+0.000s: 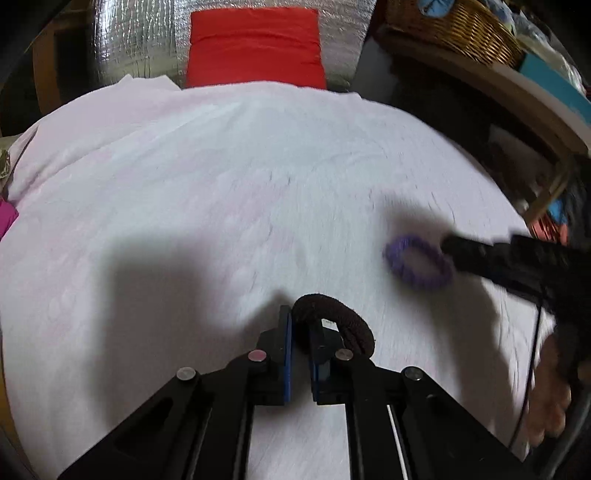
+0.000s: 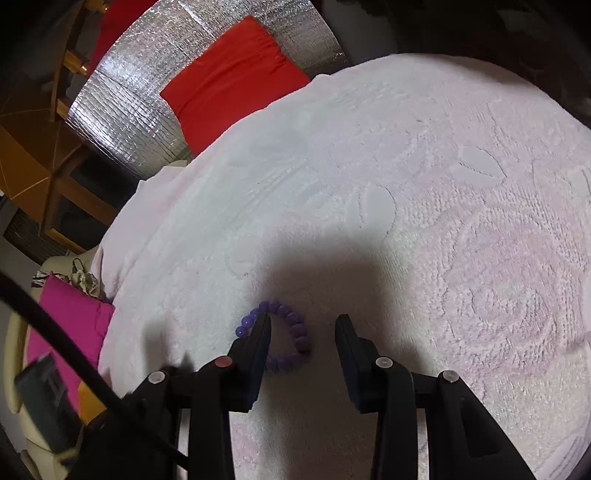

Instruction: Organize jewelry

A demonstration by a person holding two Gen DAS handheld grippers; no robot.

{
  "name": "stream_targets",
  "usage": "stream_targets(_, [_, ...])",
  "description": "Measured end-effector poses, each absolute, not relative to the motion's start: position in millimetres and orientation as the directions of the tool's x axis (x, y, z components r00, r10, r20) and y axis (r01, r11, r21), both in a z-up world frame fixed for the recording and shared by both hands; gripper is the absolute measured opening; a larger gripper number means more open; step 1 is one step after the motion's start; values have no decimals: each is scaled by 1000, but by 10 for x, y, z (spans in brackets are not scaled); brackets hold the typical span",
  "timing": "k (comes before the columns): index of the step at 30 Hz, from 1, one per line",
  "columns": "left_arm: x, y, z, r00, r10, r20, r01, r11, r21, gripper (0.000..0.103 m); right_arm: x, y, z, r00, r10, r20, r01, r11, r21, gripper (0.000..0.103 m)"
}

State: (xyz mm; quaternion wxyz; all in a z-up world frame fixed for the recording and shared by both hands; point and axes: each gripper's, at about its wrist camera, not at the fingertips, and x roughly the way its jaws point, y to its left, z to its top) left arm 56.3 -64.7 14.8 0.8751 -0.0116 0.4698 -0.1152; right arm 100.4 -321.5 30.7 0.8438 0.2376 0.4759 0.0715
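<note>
A dark brown fabric hair band (image 1: 351,326) lies on the white towel (image 1: 221,184), and my left gripper (image 1: 301,315) is shut on its left end between the blue pads. To its right lies a purple bead bracelet (image 1: 397,254), with my right gripper (image 1: 458,251) touching its right side. In the right wrist view the right gripper (image 2: 303,321) stands open over the bracelet (image 2: 300,334). Its left finger (image 2: 258,339) covers part of the ring, and the bracelet's right arc lies in the gap, apart from the right finger (image 2: 347,339).
A red cushion (image 1: 255,48) and silver foil sheet (image 1: 140,44) stand behind the towel. A wicker basket (image 1: 454,29) sits on a shelf at the upper right. A pink cloth (image 2: 70,317) lies off the towel's left edge. A person's hand (image 1: 550,398) holds the right gripper.
</note>
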Motion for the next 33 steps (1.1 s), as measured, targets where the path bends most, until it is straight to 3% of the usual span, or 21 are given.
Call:
stream_targets(7, [210,-440,206,494,-223,-840,250,962,-109,8,1040,-3119,280,554,312,-772,98,896,433,39])
stream_targets(14, [2,-340,263,508,-174,-844,305,952,-13,8,1022,-3107,275,512,370,-775,86,876,474,18])
stream_targets(17, [-77,-258,305,512,-177,-840,325,946,-1,8,1004,-3096,256,475,428,-769,79,849,522,16])
stream_targets(20, [-121,-170,344,523,-158,-838,326,945,25,24,966,-3084,286,468,431,-772,68,853,517,16])
stream_targets(22, [-131,-109,361,533,-137,-835,316,948,46,41,951,-3098,334,481,414,-773,66,862,503,17])
stream_targets(27, [-150,62,449,555,-128,-822,271,962,33,42,930,-3103,386,519,316,-794,69,911,408,18])
stream_targets(33, [-129,-111,442,565,-134,-814,289,956,43,47,968,-3072,353,514,319,-796,66,911,408,18])
